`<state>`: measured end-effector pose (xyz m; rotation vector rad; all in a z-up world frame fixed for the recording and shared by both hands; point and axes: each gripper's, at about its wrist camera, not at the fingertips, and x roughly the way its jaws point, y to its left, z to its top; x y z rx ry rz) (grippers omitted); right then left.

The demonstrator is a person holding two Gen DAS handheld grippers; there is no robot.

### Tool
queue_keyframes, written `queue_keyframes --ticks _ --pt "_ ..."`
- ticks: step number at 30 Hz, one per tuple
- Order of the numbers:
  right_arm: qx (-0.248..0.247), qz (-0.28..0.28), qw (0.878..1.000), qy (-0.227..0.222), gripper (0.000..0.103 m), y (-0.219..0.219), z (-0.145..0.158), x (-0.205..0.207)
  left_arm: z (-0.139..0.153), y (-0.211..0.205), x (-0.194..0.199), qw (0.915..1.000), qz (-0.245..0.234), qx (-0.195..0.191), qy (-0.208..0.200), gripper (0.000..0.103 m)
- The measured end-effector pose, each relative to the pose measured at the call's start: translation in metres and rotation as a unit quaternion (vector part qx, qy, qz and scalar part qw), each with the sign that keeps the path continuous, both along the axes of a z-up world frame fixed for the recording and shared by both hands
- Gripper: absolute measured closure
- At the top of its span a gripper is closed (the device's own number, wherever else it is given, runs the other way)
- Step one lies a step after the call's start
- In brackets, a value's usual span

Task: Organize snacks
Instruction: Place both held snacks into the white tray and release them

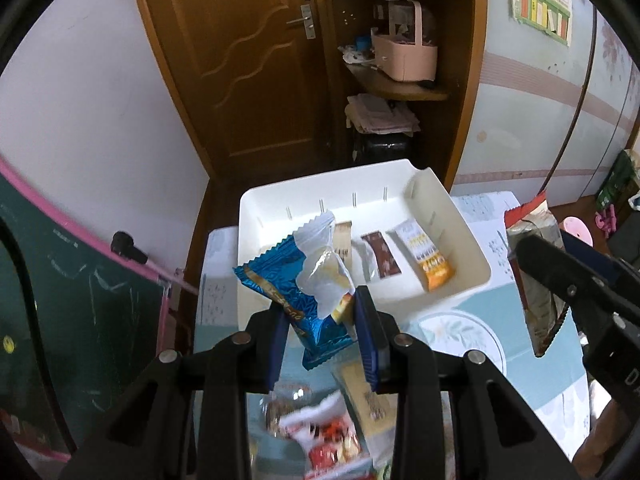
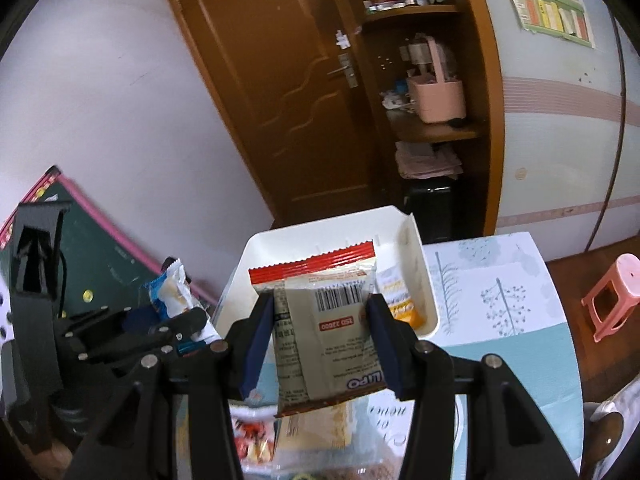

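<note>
White tray (image 1: 460,236) sits at 12 o'clock on your table (image 1: 540,364), three packets inside. Your right gripper (image 2: 320,320) clamps the beige snack pack (image 2: 324,336); your left gripper (image 1: 322,312) pinches the blue packet (image 1: 288,280).

The beige snack packet (image 2: 324,336) reads "LiPO" and "ISO 22000", upside down.

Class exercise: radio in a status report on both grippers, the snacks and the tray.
Left gripper shut on blue packet. Right gripper shut on beige packet. White tray ahead holds three packets. Nothing blocking the tray.
</note>
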<state>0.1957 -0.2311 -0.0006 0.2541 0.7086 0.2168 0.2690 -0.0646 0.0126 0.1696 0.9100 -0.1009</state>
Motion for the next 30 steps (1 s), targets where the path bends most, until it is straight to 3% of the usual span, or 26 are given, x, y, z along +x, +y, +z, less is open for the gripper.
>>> queue_keyframes --ticks 16,17,18,20,22,26,30 --pt "-0.019 -0.050 0.998 -0.016 0.053 0.002 0.005 0.076 -0.019 -0.017 0.066 0.9999 0.000 0.012 -0.001 0.070" --pt "-0.023 -0.050 0.998 -0.010 0.053 0.003 0.004 0.080 -0.020 -0.016 0.068 1.0000 -0.001 0.007 0.002 0.056" --pt "-0.024 -0.051 0.998 -0.007 0.053 0.003 0.003 0.082 -0.022 -0.016 0.070 1.0000 -0.002 0.004 0.005 0.027" --pt "-0.016 -0.054 0.998 0.001 0.053 0.002 0.000 0.089 -0.022 -0.014 0.069 1.0000 0.005 0.005 -0.004 0.002" --pt "-0.009 -0.056 0.998 0.007 0.050 0.001 -0.002 0.093 -0.020 -0.014 0.064 0.9996 0.000 0.010 -0.025 0.002" --pt "-0.018 -0.064 0.998 0.005 0.041 0.001 -0.004 0.091 -0.025 -0.016 0.063 0.9994 -0.004 0.028 -0.020 0.002" --pt "-0.013 -0.064 0.998 0.017 0.040 0.001 -0.008 0.088 -0.025 -0.015 0.059 0.9996 -0.001 0.026 -0.015 0.002"
